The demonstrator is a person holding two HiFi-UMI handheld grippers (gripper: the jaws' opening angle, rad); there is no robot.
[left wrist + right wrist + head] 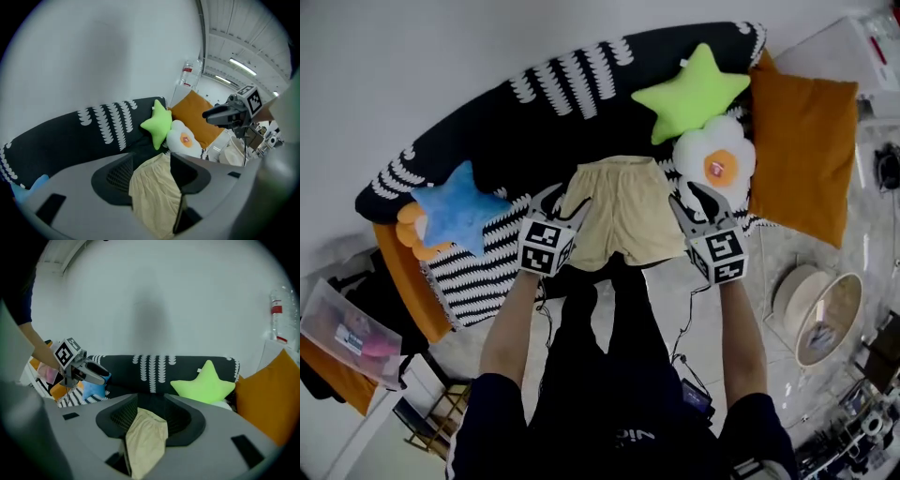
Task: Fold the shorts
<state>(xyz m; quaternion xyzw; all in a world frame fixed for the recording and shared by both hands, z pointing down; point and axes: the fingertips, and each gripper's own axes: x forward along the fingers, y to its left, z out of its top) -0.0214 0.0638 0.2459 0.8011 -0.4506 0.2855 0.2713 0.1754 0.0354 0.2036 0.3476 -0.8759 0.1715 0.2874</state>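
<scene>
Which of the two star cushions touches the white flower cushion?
The green star cushion: it overlaps the white flower cushion, beside the orange pillow. The blue star cushion lies apart, far to the left in the head view.

The shorts (619,211) are seen as a pale yellow-beige pair with a gathered waistband and lightly creased cloth. They are laid flat and unfolded on the seat of the black sofa (581,103); which face is turned up cannot be told. The waistband is turned toward the backrest, and the two short legs are pointed toward the front edge, parted by a small notch at the crotch
</scene>
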